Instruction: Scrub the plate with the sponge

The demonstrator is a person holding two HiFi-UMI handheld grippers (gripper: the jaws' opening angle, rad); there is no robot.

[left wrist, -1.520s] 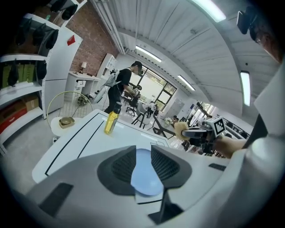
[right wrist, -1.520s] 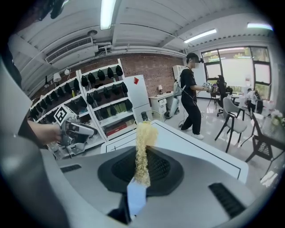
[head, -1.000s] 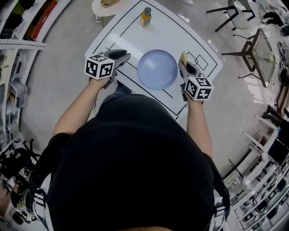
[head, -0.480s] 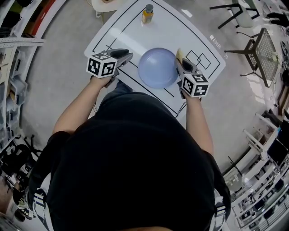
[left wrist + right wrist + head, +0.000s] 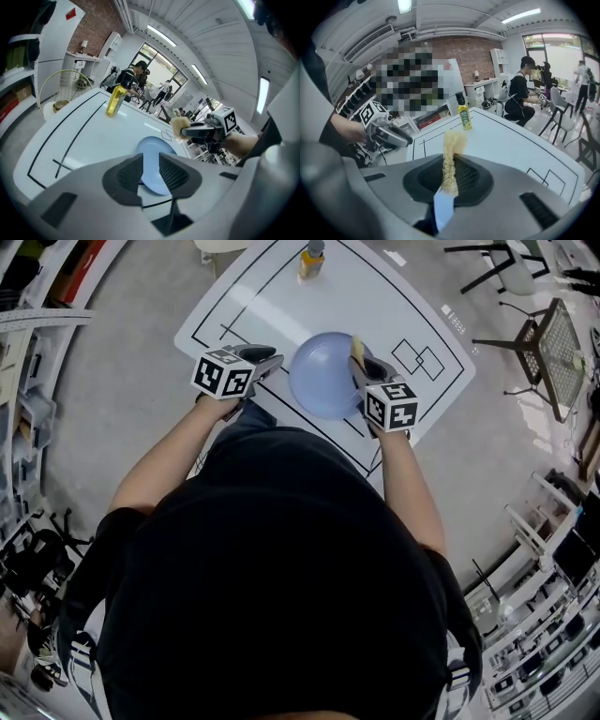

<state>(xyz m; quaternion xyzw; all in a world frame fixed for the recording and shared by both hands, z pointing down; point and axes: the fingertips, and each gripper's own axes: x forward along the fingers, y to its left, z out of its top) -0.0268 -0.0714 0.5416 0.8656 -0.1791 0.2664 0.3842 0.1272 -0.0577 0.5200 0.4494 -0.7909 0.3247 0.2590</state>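
White surface marked with black lines; blue plate laid near front edge; yellow bottle stood upright at far side.

The right gripper with the sponge is now over the right rim of the plate, no longer beside it.

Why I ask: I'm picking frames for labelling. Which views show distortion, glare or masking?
Head view: fisheye bends the table lines, plate sharp, even light. Left gripper view: dark vignetted corners, ceiling lights bright white. Right gripper view: a mosaic patch at upper left, sponge close but legible.
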